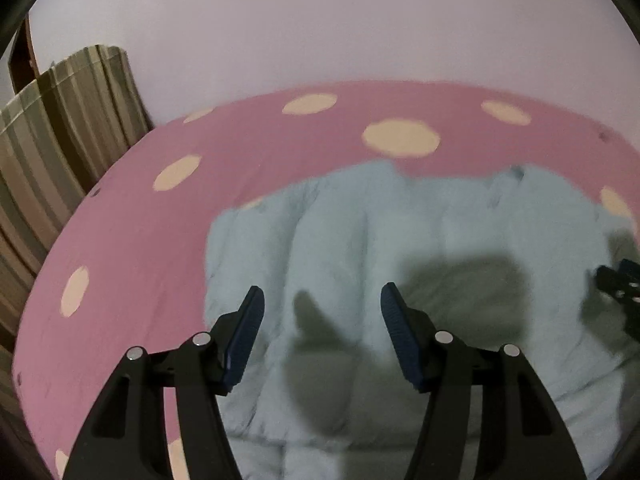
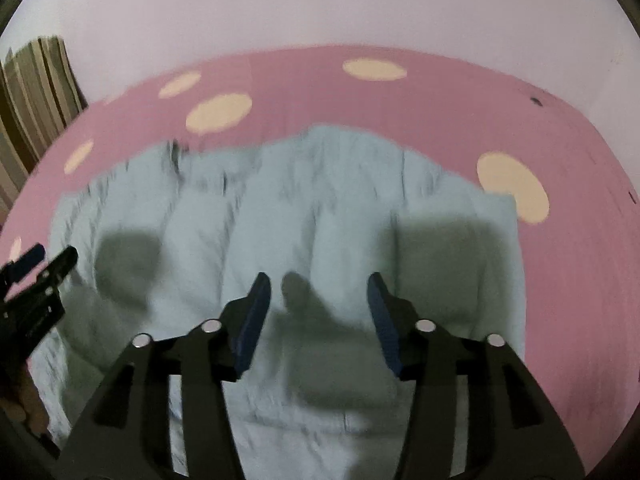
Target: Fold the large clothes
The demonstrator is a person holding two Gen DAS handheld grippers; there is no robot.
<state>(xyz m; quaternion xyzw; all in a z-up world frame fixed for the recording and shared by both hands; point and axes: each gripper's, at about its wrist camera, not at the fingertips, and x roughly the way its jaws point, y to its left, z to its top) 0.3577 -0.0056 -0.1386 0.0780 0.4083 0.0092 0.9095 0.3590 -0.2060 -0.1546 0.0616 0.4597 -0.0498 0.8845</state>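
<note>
Here we held both tools released above the garment [image 1: 360, 220], nothing between their pads. It lay bunched on the spotted sheet [image 1: 140, 240], so we judged a fold just laid. The left tool [image 1: 322, 300] and right tool [image 2: 320, 288] hung clear, probably to regrasp.

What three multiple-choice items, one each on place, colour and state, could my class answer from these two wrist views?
1. Where does the light blue garment lie?
A on the pink spotted sheet
B on a chair
C in a basket

2. What colour are the sheet's spots?
A green
B cream
C black

3. How do the left gripper and right gripper stand?
A both clamp cloth
B one holds a hanger
C both open, empty

Key: 1 A, pink shows around the garment; 2 B, pale ovals; 3 C, nothing sits between either pair of pads.
</note>
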